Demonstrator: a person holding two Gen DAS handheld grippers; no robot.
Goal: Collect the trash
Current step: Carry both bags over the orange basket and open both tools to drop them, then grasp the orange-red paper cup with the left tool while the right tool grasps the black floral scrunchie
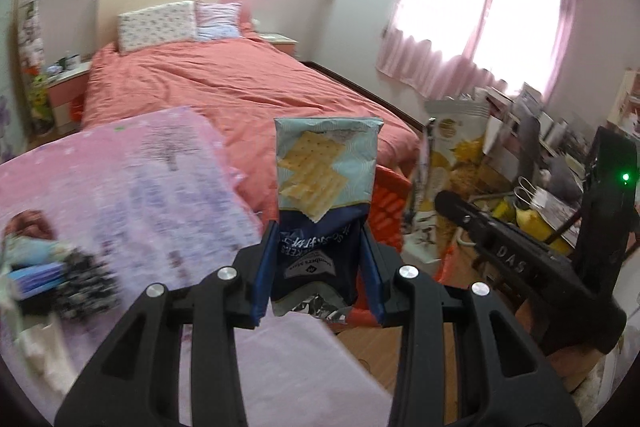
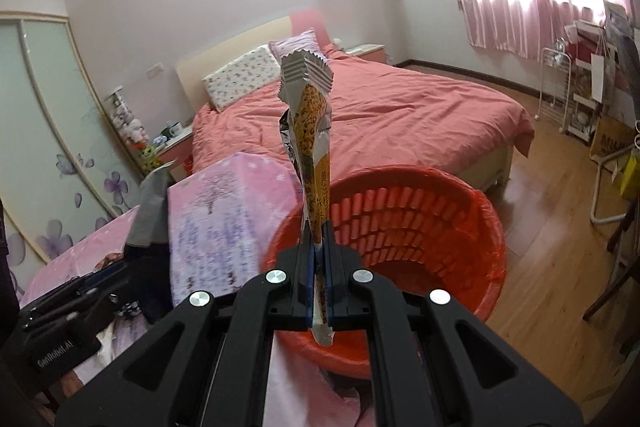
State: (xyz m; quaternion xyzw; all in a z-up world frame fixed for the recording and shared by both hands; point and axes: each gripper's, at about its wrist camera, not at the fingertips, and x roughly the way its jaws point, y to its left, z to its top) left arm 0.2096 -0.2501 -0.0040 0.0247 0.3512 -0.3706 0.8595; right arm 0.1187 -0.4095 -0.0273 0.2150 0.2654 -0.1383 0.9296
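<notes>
upright, the cracker bag point(image 1: 327, 195) sits clamped in left gripper point(image 1: 320, 267)

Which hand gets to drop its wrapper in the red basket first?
Probably the right. The right gripper holds its snack wrapper right at the red basket's open mouth. The left gripper's cracker packet has only a slice of basket behind it.
</notes>
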